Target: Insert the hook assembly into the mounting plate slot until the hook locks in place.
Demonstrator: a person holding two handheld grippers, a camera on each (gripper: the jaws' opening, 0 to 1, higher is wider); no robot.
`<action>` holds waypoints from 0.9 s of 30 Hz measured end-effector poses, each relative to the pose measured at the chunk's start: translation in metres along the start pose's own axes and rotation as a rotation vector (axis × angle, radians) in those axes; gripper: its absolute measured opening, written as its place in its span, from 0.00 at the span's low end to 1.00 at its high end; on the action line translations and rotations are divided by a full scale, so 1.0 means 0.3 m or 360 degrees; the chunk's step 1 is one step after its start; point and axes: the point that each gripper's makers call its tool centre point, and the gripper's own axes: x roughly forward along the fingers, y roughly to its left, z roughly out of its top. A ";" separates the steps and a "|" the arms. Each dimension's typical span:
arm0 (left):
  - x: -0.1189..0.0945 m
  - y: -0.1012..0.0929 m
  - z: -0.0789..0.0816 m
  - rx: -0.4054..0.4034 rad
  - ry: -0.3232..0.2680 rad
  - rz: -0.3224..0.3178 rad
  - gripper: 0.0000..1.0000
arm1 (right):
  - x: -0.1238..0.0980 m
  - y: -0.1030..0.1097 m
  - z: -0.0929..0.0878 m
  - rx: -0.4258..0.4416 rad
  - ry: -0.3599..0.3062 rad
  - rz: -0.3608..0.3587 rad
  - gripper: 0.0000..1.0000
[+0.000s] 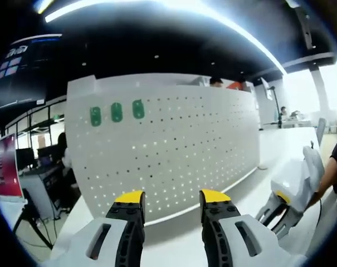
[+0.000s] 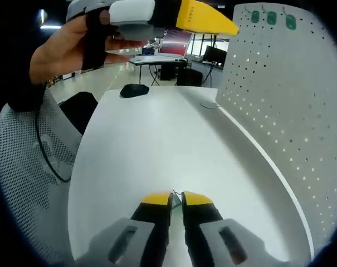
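A white pegboard mounting plate [image 1: 174,144] stands upright on the table, with three green hooks [image 1: 116,112] in its top left corner. My left gripper [image 1: 172,199] is open and empty, facing the plate from a short way off. In the right gripper view the plate [image 2: 291,111] runs along the right side, its green hooks [image 2: 271,18] at the top. My right gripper [image 2: 176,199] is shut on a thin green hook piece [image 2: 175,196], low over the table. The right gripper [image 1: 285,203] also appears at the right of the left gripper view. A hand holds the left gripper [image 2: 210,21] at the top.
The white table [image 2: 157,144] stretches in front of the plate. A black rounded object [image 2: 135,89] lies at its far end. A mesh chair [image 2: 23,167] and a dark cable [image 2: 48,161] are at the table's left edge. Desks, monitors and people stand beyond.
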 end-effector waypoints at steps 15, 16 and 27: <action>-0.003 0.007 -0.008 -0.0005 0.0014 0.0008 0.38 | 0.015 -0.002 -0.018 -0.0018 0.0031 0.0013 0.01; -0.003 0.006 -0.009 -0.0005 0.0016 0.0007 0.37 | 0.015 -0.002 -0.018 -0.0014 0.0032 0.0013 0.01; 0.000 -0.003 -0.014 -0.0001 0.0025 -0.0009 0.37 | 0.020 -0.004 -0.011 -0.0024 0.0026 0.0002 0.01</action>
